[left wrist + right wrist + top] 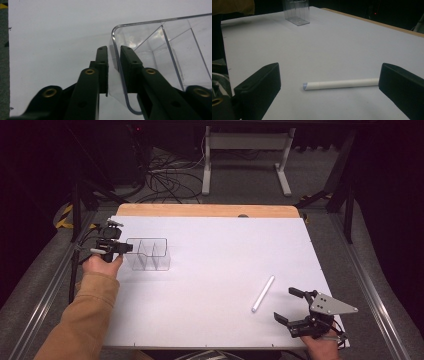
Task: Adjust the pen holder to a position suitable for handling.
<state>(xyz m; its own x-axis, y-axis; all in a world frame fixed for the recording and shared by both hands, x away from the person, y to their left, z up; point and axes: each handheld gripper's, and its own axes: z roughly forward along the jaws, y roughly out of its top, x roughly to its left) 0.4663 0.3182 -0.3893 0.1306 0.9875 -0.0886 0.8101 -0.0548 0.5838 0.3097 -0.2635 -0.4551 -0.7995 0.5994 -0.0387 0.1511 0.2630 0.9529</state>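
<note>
Lab, white table (215, 270), metal frame (356, 265), floor cables (165, 180), dark surround

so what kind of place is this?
Probably a lab data-collection bench: white table under a fixed camera, bundled cables on grey floor behind, metal frame rails alongside, dark curtained surroundings.

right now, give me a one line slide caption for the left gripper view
Left gripper shut on the end wall of a clear divided box on the white table.
</note>
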